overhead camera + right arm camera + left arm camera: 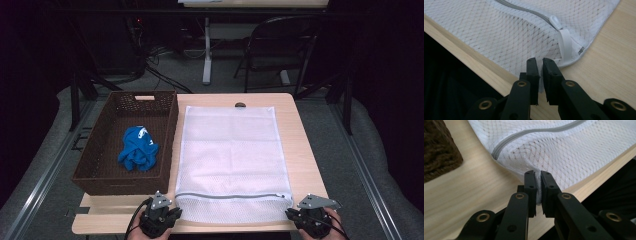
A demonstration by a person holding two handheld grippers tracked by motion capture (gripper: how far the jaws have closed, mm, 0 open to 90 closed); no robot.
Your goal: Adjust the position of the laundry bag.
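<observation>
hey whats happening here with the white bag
A person holds a gripper in each hand at the near edge of the table. The left gripper is pinched on the near left corner of a white mesh laundry bag, and the right gripper is pinched on its near right corner, by the zipper pull. The bag lies flat with its zipper closed. Beside it, a brown basket holds a crumpled blue garment.

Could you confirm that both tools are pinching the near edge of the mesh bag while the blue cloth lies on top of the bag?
Not quite: the blue cloth lies in the basket, as the high view shows. Both tools, left and right, do pinch the mesh bag.
</observation>
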